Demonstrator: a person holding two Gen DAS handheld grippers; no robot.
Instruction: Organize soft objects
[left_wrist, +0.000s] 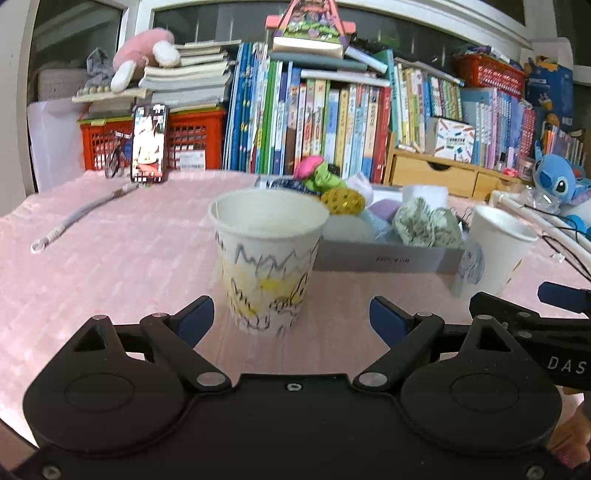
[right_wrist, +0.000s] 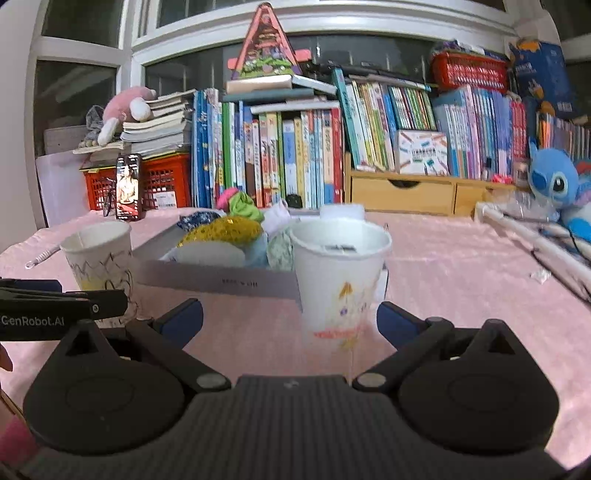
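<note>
A paper cup with grey and yellow scribbles (left_wrist: 267, 258) stands upright on the pink cloth (left_wrist: 110, 266). My left gripper (left_wrist: 291, 314) is open, and the cup's base sits just ahead of its blue pads, touching neither. In the right wrist view a white cup with orange marks (right_wrist: 340, 280) stands between the fingers of my open right gripper (right_wrist: 290, 317), close to the right pad. Behind both cups lies a shallow grey box (left_wrist: 388, 258) of soft items: a yellow mesh ball (left_wrist: 341, 201), a pink and green plush (left_wrist: 317, 173) and a crumpled pale cloth (left_wrist: 424, 221).
A phone (left_wrist: 149, 144) leans on a red crate (left_wrist: 192, 136) at the back left. Rows of books (left_wrist: 325, 122) and wooden drawers (left_wrist: 432, 173) line the back. A blue plush toy (left_wrist: 557, 181) and a white rod (left_wrist: 535, 218) lie at the right, a thin brush (left_wrist: 74, 218) at the left.
</note>
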